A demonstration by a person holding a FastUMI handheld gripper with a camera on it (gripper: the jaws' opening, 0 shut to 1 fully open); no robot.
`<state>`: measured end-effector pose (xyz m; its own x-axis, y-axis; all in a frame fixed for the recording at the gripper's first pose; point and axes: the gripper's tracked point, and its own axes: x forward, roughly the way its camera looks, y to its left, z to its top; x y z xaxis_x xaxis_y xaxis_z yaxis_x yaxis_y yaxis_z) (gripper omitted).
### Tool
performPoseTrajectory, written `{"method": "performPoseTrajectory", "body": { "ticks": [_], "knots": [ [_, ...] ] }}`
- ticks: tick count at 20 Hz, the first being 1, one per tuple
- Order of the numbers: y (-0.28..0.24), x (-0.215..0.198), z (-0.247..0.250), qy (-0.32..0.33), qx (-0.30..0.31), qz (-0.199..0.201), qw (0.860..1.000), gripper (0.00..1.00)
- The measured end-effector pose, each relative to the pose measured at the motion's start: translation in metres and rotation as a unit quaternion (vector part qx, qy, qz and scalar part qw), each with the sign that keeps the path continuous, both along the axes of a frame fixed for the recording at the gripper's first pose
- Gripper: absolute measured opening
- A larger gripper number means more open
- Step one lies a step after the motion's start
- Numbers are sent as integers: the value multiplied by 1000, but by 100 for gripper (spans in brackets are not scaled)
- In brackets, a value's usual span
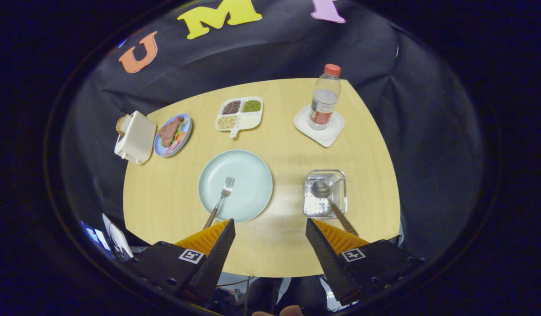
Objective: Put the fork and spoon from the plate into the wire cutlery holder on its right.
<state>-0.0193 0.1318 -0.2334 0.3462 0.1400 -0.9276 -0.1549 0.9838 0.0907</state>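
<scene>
The hand-held gripper hangs high above the near edge of the counter, its fingers spread wide with nothing between them. The spoon already sits in the holder, bowl down in the tray, its handle leaning out over the near rim towards the right finger. The fork is still on the plate, tines towards the middle, its handle running over the near rim just ahead of the left finger.

The fork lies flat and thin, so the fingers could slide off it or push the plate along. The overhanging handle looks like the best place to grip, though it is small here. Swinging right, the fork could knock the spoon's jutting handle and tip the light holder.
</scene>
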Motion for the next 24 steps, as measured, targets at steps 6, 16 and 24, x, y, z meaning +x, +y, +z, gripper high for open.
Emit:
{"method": "performPoseTrajectory", "body": {
  "ticks": [6,16,24],
  "knots": [
    [77,-34,-36,36,26,3,999,97],
    [139,-56,-112,92,6,-10,996,97],
    [144,-41,-147,103,-26,-26,994,53]
  ]
}}
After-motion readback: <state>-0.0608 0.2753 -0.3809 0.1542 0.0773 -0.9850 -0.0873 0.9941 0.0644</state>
